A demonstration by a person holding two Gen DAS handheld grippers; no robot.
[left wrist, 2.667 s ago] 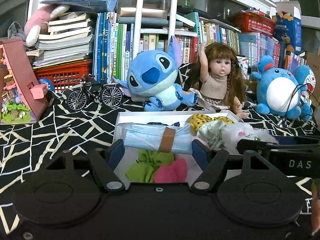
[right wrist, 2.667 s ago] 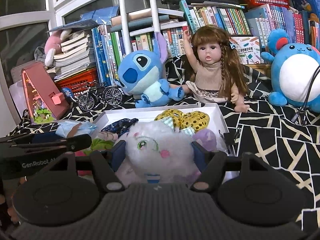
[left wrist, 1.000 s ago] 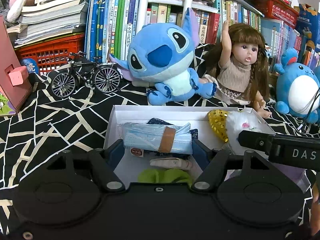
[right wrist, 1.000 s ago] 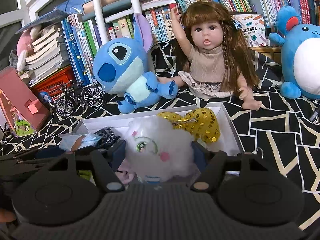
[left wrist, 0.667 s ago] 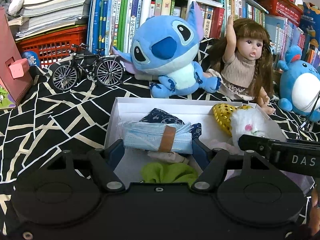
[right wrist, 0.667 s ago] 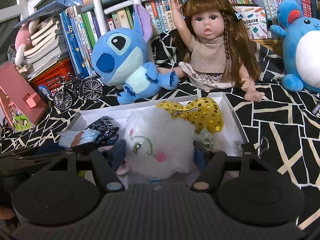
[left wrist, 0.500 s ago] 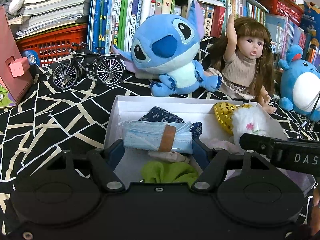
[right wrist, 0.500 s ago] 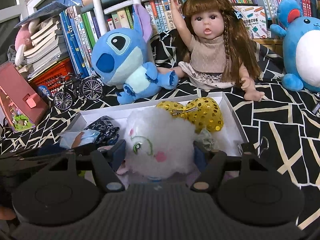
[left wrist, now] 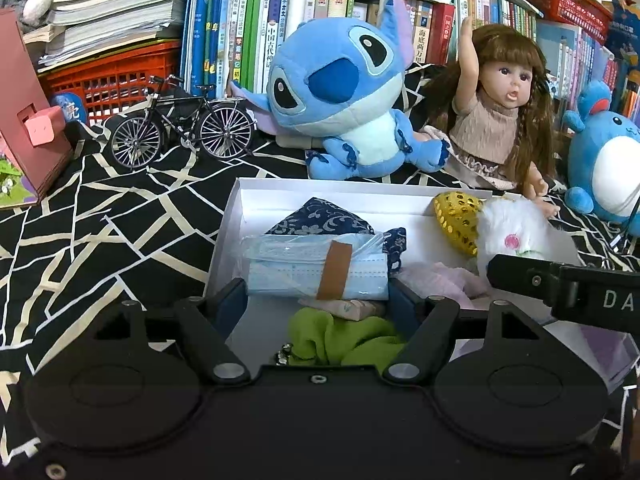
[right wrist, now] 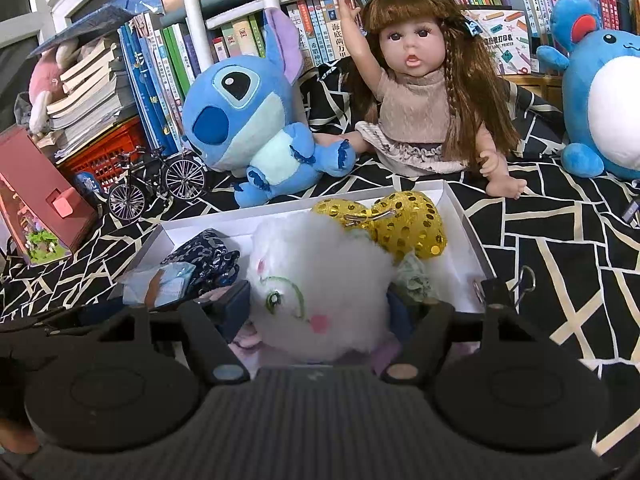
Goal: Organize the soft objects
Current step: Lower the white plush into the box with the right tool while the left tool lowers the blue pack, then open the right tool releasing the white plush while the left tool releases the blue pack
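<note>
Two tools: left tool [left wrist: 318, 300] pinching mask pack [left wrist: 316, 270], right tool [right wrist: 320, 314] pinching white plush [right wrist: 320, 288].

Both my views are evenly and brightly lit from above, with saturated colour and soft, short shadows. The white box [left wrist: 256, 204] is the brightest patch, near washed out along its inner wall. The fisheye bends the book spines [left wrist: 224, 20] and shelf posts outward toward the edges. The white plush [right wrist: 320, 280] between my right fingers [right wrist: 236, 308] looks soft and slightly smeared in the right view; the doll [right wrist: 420, 92] is sharp. My black housings below read as flat dark masses with faint sheen.
</note>
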